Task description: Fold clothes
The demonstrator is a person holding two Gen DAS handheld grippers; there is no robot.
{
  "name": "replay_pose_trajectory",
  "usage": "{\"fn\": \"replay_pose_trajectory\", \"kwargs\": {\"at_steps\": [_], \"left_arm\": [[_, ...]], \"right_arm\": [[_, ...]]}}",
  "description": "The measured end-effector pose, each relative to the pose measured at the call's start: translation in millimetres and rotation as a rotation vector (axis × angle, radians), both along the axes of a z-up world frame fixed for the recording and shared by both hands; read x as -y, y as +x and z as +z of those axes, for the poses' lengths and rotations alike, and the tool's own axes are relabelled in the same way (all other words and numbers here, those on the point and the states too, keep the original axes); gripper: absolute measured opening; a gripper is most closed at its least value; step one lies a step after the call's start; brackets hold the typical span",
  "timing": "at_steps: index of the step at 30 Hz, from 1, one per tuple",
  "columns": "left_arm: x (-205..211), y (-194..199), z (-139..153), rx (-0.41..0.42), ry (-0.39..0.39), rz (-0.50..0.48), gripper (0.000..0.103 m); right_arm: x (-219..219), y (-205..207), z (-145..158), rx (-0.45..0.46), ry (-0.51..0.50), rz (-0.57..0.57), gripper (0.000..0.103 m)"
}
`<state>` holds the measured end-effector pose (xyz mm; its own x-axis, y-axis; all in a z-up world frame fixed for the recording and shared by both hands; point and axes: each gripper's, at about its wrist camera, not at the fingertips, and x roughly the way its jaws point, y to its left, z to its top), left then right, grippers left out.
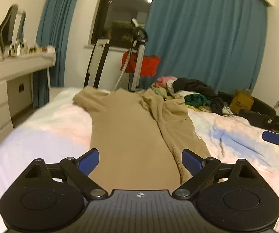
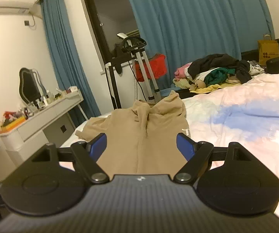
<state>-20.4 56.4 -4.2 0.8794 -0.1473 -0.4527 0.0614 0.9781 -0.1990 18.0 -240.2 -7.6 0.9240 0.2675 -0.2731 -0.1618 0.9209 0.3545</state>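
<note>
Hovering low over the bed, the left gripper [image 1: 140, 162] has its blue fingers spread wide with nothing between them, the tan garment [image 1: 131, 132] lying just beyond and beneath them; the right gripper [image 2: 141, 147] is likewise spread wide and empty, poised above the same tan cloth [image 2: 155, 128]. That garment lies lengthwise on the pale, pink-and-blue tinted bedsheet [image 1: 236, 136], fairly flat near the tools and more rumpled at its far end, where a sleeve-like part trails toward the bed's left edge; a small white mark shows on its right side in the right wrist view. Beyond it, at the far corner of the bed, sits a heap of mixed clothes [image 2: 217, 68], black, green, pink and yellow all tangled together. To the left stands a white dressing table [image 2: 48, 112] crowded with bottles and a mirror; further back a metal stand [image 2: 145, 73] carries something red; behind everything hang blue curtains [image 1: 203, 35] beside a dark window [image 1: 123, 13].
</note>
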Motion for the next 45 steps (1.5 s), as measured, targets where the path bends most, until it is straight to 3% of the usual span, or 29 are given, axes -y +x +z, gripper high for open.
{"fn": "replay_pose_trajectory", "kwargs": {"at_steps": [5,10,15,20,26,29,32,35,37,45], "left_arm": [[-29,47,-15,-0.139,-0.181,0.061,0.096],[-79,143,-45,-0.403,-0.356,0.195,0.095],[-119,218,-70,-0.370,-0.433,0.325,0.095],[-149,280,-97,-0.228,-0.505,0.425,0.098],[-147,344,-102,-0.100,-0.401,0.426,0.088],[-152,368,-106,-0.073,-0.358,0.460,0.076],[-158,394,-109,-0.052,-0.367,0.467,0.064],[-162,409,-107,-0.045,-0.335,0.449,0.040],[-162,420,-100,-0.056,-0.301,0.423,0.010],[-76,423,-16,0.034,0.004,0.296,0.008]], "right_arm": [[8,-5,-4,-0.015,0.030,-0.011,0.080],[15,5,-18,-0.052,0.043,-0.018,0.080],[20,36,-44,-0.129,0.039,-0.040,0.080],[28,70,-65,-0.170,0.085,-0.056,0.080],[37,111,-92,-0.238,0.155,-0.068,0.081],[38,130,-107,-0.285,0.194,-0.062,0.081],[33,148,-116,-0.312,0.206,-0.048,0.081],[35,156,-119,-0.315,0.207,-0.060,0.081],[43,160,-120,-0.319,0.229,-0.079,0.081],[73,150,-112,-0.327,0.313,-0.131,0.081]]}}
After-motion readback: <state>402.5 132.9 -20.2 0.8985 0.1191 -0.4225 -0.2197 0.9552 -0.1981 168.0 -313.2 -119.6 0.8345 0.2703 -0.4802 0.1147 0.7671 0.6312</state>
